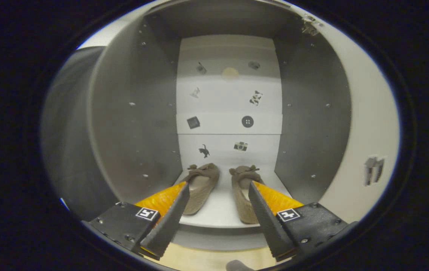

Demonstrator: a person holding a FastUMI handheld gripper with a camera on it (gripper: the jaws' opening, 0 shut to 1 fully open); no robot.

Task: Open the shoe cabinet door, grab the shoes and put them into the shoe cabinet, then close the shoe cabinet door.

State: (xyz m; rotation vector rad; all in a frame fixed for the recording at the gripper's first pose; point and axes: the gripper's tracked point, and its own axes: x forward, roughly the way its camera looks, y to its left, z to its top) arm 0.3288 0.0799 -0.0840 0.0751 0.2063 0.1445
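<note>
Inside, 2 shoes (220, 190) sit partly hidden behind the wide-open, seemingly empty gripper (218, 184).

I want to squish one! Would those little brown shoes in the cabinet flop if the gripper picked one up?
Probably a bit floppy: the left shoe looks thin, low-sided and soft, like a ballet flat. It likely weighs little for its size. Lying flat on the cabinet shelf, it should slide, not roll. The gripper is open, its fingers at both shoes.

small stickers (247, 121) dot the back panel — a button, a camera, a cat.
</note>
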